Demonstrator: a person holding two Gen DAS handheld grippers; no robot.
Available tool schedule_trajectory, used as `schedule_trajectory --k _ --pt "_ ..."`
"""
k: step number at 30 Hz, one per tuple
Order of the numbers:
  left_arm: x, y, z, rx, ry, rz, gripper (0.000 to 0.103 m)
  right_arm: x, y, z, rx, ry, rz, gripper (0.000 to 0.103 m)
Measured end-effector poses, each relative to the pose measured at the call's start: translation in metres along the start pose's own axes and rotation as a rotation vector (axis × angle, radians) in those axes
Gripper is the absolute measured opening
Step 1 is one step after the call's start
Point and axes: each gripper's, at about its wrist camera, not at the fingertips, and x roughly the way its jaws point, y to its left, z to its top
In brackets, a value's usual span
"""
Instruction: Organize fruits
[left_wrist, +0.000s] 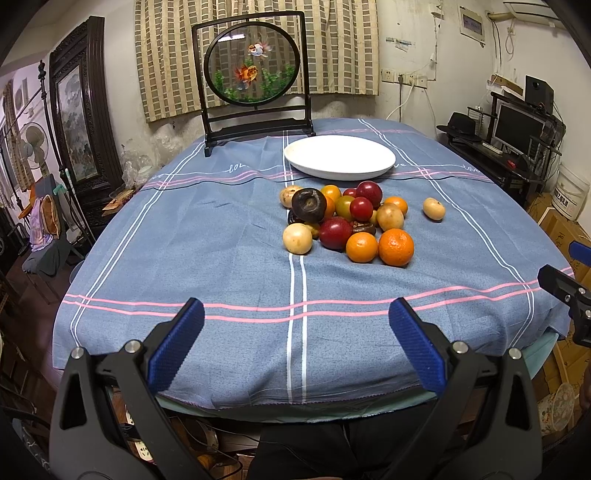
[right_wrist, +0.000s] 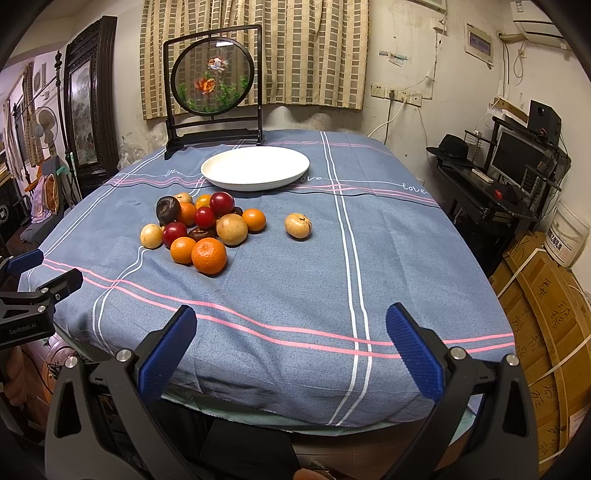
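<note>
White plate sits toward the far edge of the table, just in front of the framed goldfish screen; nothing in it. Blue plaid tablecloth covers the table.

Fruit pile lies on the cloth mid-table, just on the near side of the plate, not touching it. In the pile: big orange and a smaller orange at the near edge of the heap, dark red plum, pale yellow round fruit on the left side, dark brown wrinkled fruit on top at the left, small red tomato-like fruit mid-pile. One lone yellow fruit lies apart, to the right of the pile, on the cloth.

Left gripper hovers over the near table edge, blue pads spread wide, nothing between them. Right gripper likewise over the near edge, jaws wide, empty. Both well apart from the fruit.
</note>
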Motion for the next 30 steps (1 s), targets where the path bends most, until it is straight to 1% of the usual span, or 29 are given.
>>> schedule_trajectory --k 5,8,11,17,19,21,22,23,24,25,27,28,30 --pt "0.003 0.002 -0.002 0.000 0.005 -0.001 0.101 -0.004 -0.005 -0.001 0.002 0.004 -0.001 0.102" --pt "0.007 0.005 -0.002 -0.001 0.007 -0.003 0.101 0.003 -0.004 0.001 0.004 0.007 0.000 0.102" --pt "0.014 0.007 -0.003 0.003 0.018 -0.022 0.101 0.009 -0.003 0.000 0.000 0.014 0.006 0.102" --pt "0.033 0.013 -0.004 0.012 0.029 -0.037 0.101 0.029 0.003 0.006 -0.015 0.015 0.055 0.102" --pt "0.040 0.016 -0.003 0.020 0.025 -0.037 0.098 0.037 0.007 0.010 -0.026 0.014 0.075 0.096" --pt "0.049 0.020 0.000 0.018 0.033 -0.042 0.089 0.049 0.011 0.015 -0.038 0.027 0.096 0.084" --pt "0.056 0.024 0.002 0.012 0.042 -0.053 0.086 0.056 0.015 0.017 -0.043 0.033 0.111 0.082" --pt "0.059 0.026 0.004 0.009 0.047 -0.060 0.078 0.064 0.019 0.020 -0.049 0.044 0.129 0.078" --pt "0.064 0.029 0.006 0.006 0.054 -0.066 0.073 0.071 0.022 0.022 -0.056 0.054 0.145 0.074" --pt "0.070 0.032 0.009 0.004 0.062 -0.073 0.072 0.079 0.027 0.025 -0.065 0.063 0.160 0.071" --pt "0.080 0.035 0.013 0.006 0.071 -0.078 0.065 0.093 0.037 0.030 -0.084 0.082 0.196 0.062" --pt "0.082 0.036 0.015 0.008 0.074 -0.083 0.062 0.099 0.042 0.033 -0.094 0.091 0.216 0.060" --pt "0.090 0.038 0.019 0.013 0.084 -0.107 0.052 0.113 0.054 0.037 -0.124 0.112 0.255 0.053"
